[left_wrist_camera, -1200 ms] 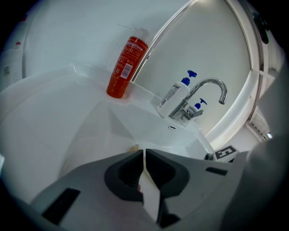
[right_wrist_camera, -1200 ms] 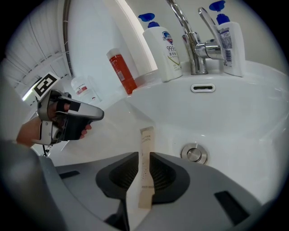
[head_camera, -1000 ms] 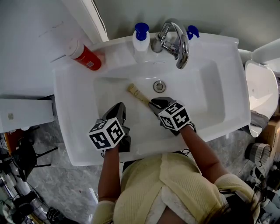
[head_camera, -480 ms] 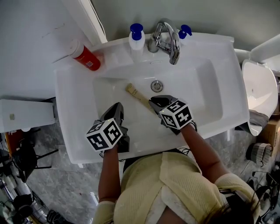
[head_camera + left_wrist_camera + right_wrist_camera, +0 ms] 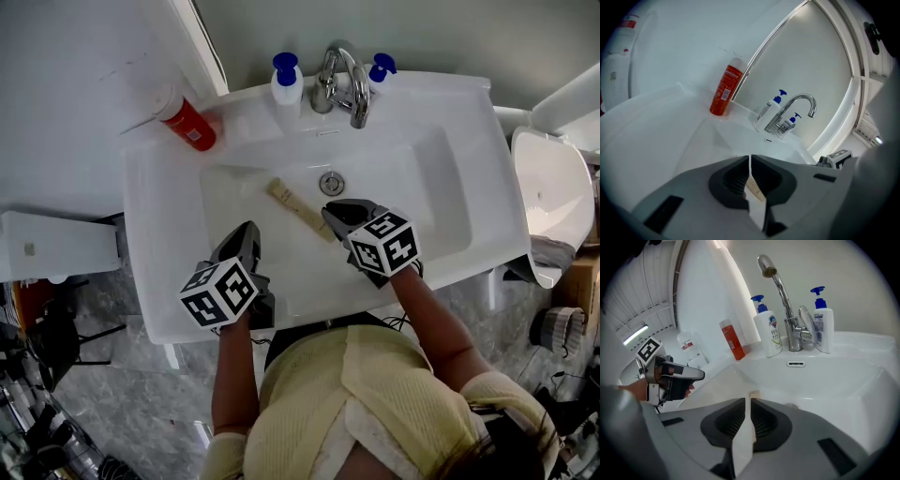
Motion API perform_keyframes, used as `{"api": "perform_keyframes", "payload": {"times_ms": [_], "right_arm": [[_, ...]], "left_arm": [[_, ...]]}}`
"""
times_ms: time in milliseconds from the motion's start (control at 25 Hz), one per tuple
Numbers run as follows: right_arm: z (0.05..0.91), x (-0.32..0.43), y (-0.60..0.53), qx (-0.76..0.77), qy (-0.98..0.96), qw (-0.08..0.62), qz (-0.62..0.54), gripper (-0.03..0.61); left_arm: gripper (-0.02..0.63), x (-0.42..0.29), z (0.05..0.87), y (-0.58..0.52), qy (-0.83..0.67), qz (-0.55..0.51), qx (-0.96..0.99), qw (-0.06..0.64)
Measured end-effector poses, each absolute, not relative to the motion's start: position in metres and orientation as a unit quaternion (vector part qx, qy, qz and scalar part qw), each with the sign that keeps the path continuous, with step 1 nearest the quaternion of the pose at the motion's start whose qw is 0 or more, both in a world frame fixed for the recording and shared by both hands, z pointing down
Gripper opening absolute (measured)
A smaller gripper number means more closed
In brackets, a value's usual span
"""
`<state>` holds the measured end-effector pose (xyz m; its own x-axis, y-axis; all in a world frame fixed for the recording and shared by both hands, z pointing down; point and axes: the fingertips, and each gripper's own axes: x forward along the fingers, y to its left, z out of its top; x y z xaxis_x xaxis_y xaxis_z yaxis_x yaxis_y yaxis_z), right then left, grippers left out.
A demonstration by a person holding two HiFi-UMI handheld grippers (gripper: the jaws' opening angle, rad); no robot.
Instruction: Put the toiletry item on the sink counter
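Observation:
A pale wooden stick-shaped toiletry item lies slantwise on the floor of the white sink basin, left of the drain. My right gripper is shut, its tips at the item's near end. In the right gripper view the item's beige end shows just past the closed jaws of the right gripper. My left gripper hovers low at the basin's front left, shut and holding nothing. Through the thin slit of the left gripper a bit of the item shows.
A red bottle lies on the counter's back left corner. Two white pump bottles flank the chrome tap. A white toilet stands to the right. A white wall panel rises at left.
The head view has drifted a little. Both grippers and the wooden item keep their places in the basin.

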<state>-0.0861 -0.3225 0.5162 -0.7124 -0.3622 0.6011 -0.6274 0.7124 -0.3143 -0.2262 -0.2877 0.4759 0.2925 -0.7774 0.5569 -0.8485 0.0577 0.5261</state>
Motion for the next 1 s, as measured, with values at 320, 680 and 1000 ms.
{"api": "perform_keyframes", "payload": {"times_ms": [320, 680, 1000], "right_arm": [[0.492, -0.079, -0.317, 0.292, -0.895, 0.24, 0.239, 0.052], [0.473, -0.07, -0.305, 0.305, -0.896, 0.229, 0.227, 0.049], [0.468, -0.059, -0.3, 0.322, -0.891, 0.225, 0.227, 0.04]], "left_arm": [[0.048, -0.231, 0.456, -0.273, -0.6, 0.023, 0.69, 0.404], [0.048, -0.233, 0.446, -0.259, -0.603, 0.015, 0.696, 0.39], [0.048, -0.233, 0.438, -0.256, -0.607, 0.016, 0.7, 0.375]]}}
